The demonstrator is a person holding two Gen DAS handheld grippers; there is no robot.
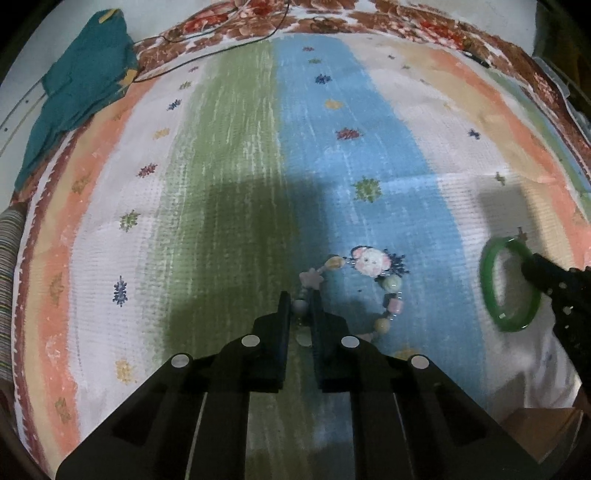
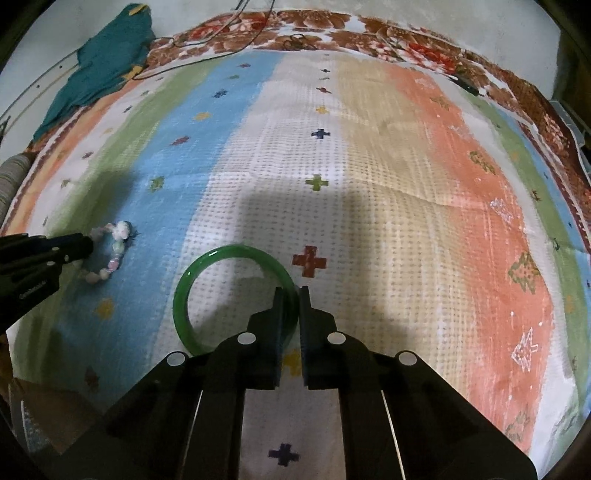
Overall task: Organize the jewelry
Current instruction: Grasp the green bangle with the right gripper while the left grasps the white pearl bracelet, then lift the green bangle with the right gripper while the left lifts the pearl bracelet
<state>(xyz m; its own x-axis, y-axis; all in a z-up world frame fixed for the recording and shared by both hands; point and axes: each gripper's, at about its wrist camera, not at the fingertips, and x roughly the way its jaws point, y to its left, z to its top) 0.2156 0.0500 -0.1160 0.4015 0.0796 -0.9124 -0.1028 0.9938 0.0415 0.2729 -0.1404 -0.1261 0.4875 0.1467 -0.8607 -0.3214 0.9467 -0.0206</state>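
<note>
A beaded bracelet (image 1: pixel 373 280) with a white animal-face charm lies on the blue stripe of the striped cloth. My left gripper (image 1: pixel 300 301) is shut on the bracelet's left side, on a bead between the fingers. It also shows in the right wrist view (image 2: pixel 110 251), with the left gripper (image 2: pixel 86 245) at its left side. A green bangle (image 2: pixel 207 273) lies on the white stripe. My right gripper (image 2: pixel 291 295) is shut on the bangle's right rim. The bangle (image 1: pixel 495 295) and right gripper (image 1: pixel 532 269) show at the right edge of the left wrist view.
A striped cloth (image 1: pixel 236 147) covers a floral-edged bed (image 1: pixel 332 22). A teal garment (image 1: pixel 77 96) lies at the far left corner, with a thin black cable (image 1: pixel 207 55) beside it. A brown box corner (image 1: pixel 543 424) sits near right.
</note>
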